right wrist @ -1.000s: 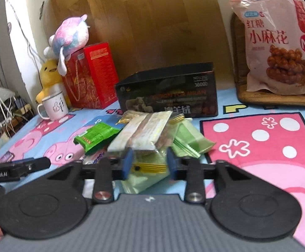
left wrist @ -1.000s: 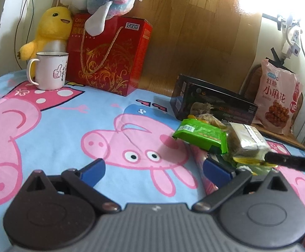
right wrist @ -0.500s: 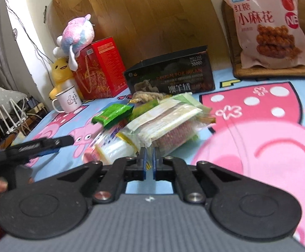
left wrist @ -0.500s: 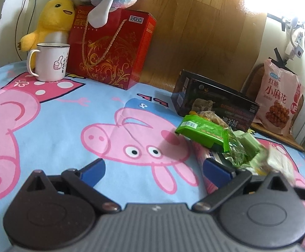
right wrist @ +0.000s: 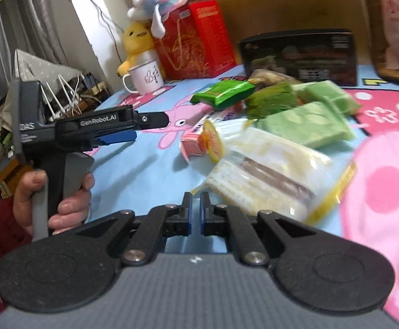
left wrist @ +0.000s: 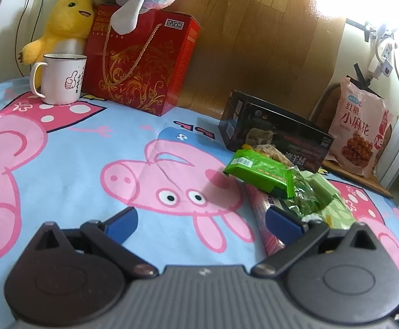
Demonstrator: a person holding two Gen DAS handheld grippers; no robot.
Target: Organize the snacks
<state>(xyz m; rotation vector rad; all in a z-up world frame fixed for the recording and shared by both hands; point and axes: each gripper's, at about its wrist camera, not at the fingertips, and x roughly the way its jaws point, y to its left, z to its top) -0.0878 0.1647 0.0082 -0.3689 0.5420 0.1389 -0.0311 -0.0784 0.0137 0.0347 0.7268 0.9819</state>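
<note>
The right gripper [right wrist: 195, 208] was now almost closed and held nothing; the cracker packet [right wrist: 268, 175] it had carried lay on the sheet [right wrist: 150, 175] just ahead. The left gripper [left wrist: 202, 219] stayed wide open beside the snack pile [left wrist: 281, 181], before the black box [left wrist: 276, 137].

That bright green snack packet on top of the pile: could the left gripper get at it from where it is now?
Probably yes. The left gripper is open, and the green packet lies ahead and to its right atop the pile, uncovered. Only bare blanket lies between; the right gripper is off to the side.
</note>
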